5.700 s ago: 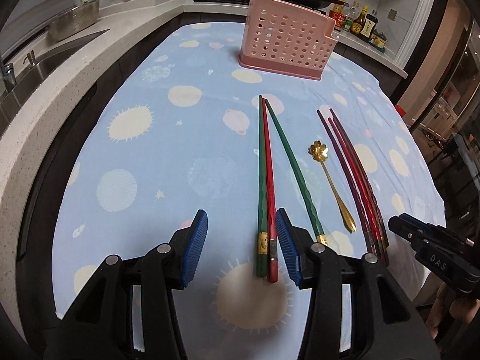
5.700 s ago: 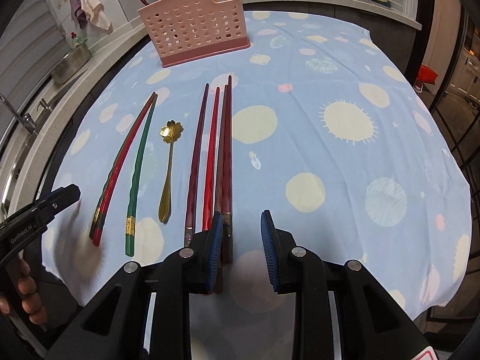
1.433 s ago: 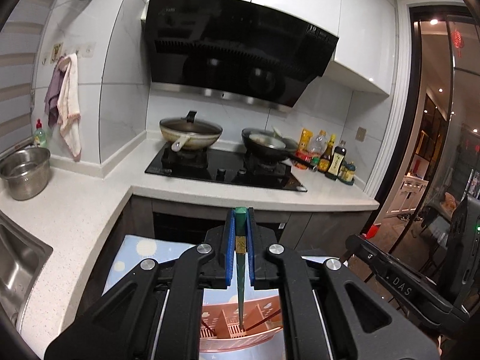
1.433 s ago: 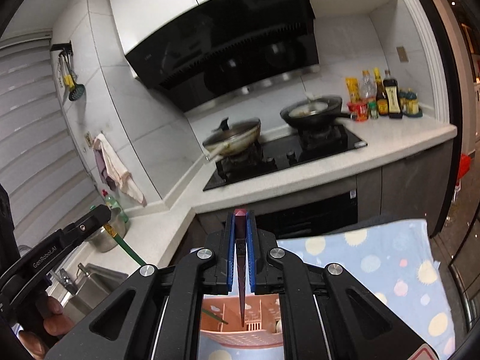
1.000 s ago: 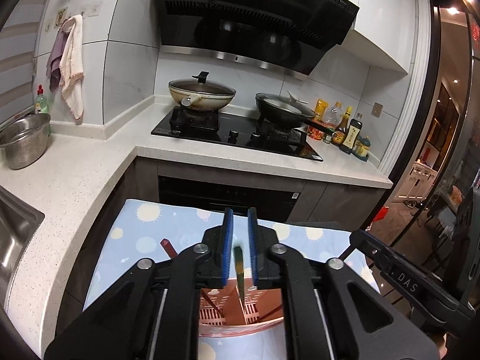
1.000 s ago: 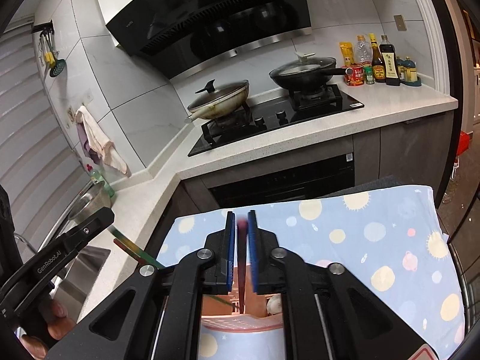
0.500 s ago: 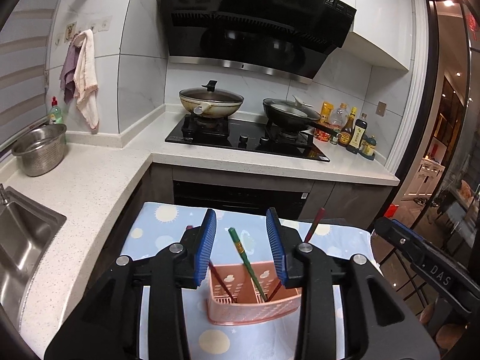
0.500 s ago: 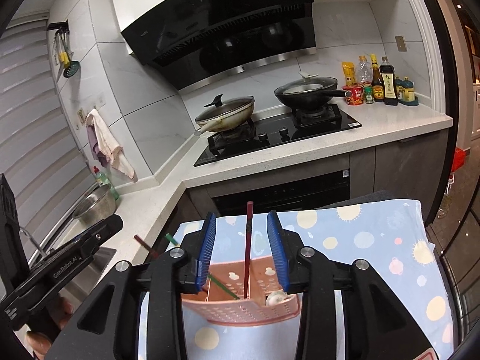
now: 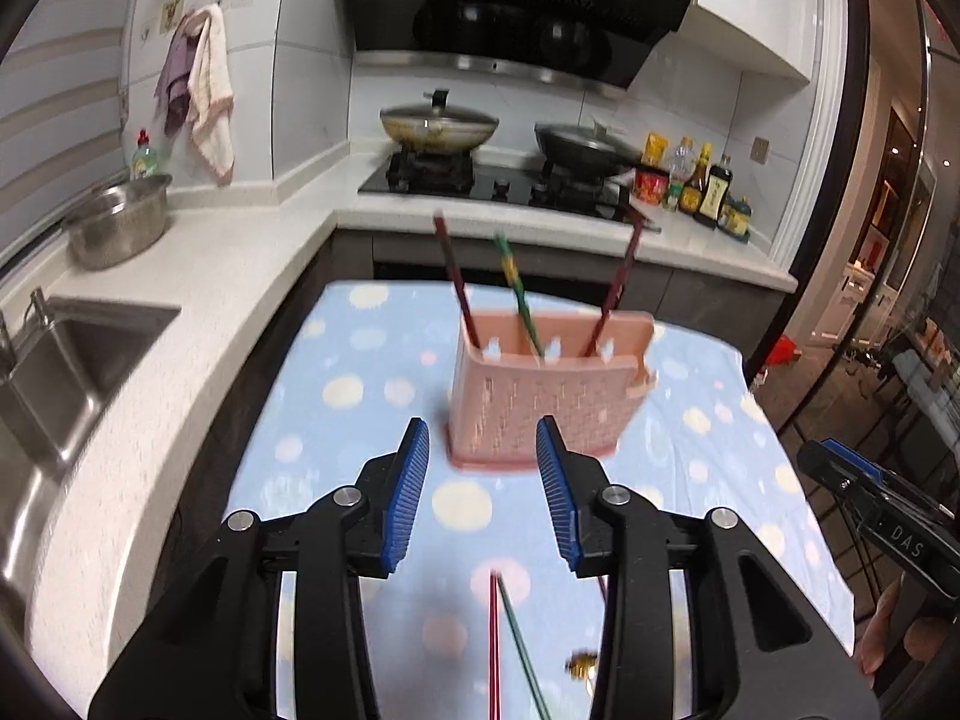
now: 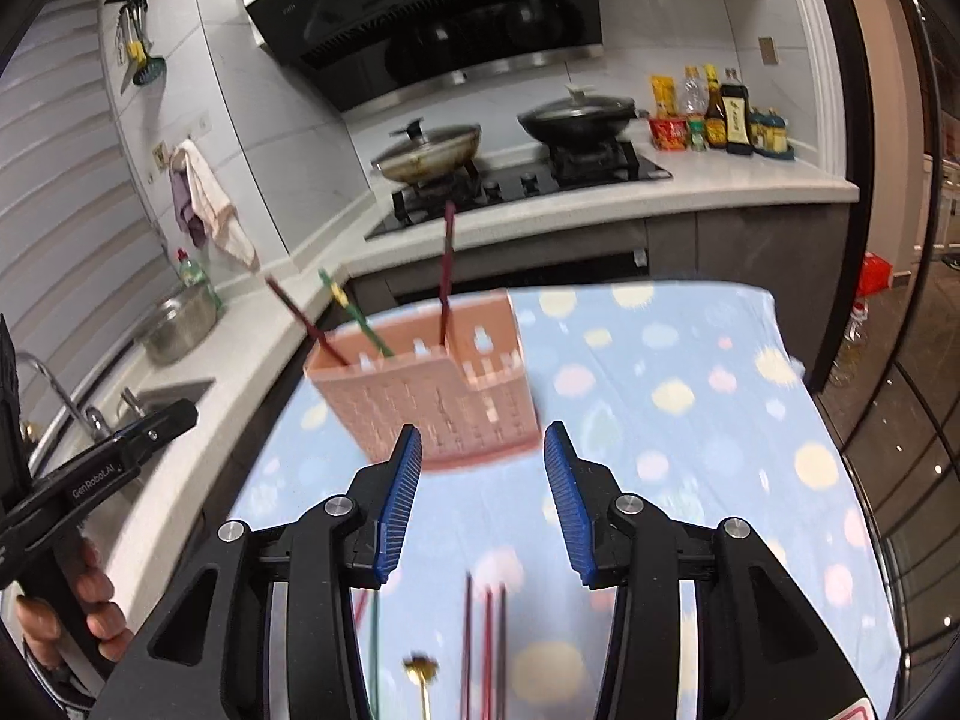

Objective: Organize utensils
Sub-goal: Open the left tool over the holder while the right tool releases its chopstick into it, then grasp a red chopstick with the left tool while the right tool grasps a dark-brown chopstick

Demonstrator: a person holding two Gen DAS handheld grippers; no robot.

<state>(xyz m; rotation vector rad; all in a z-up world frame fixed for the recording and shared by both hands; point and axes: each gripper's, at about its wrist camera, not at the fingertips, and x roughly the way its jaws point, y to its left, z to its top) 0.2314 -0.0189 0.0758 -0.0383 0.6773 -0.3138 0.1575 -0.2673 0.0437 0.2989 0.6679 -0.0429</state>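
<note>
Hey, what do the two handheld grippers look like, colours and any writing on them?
Both are black plastic with silver screws and ribbed blue pads on the jaws. Seen side-on, the left gripper reads GenRobot.AI in white; the right gripper reads DAS.

- We note a lidded wok (image 9: 439, 123) and a dark pan (image 9: 585, 147) on the hob (image 9: 489, 180), under a black hood (image 9: 516, 6).
- Sauce bottles (image 9: 699, 186) cluster right of the hob.
- We see a steel bowl (image 9: 117, 219) beside the sink (image 9: 54, 372).
- Towels (image 9: 201, 96) hang on the wall.
</note>
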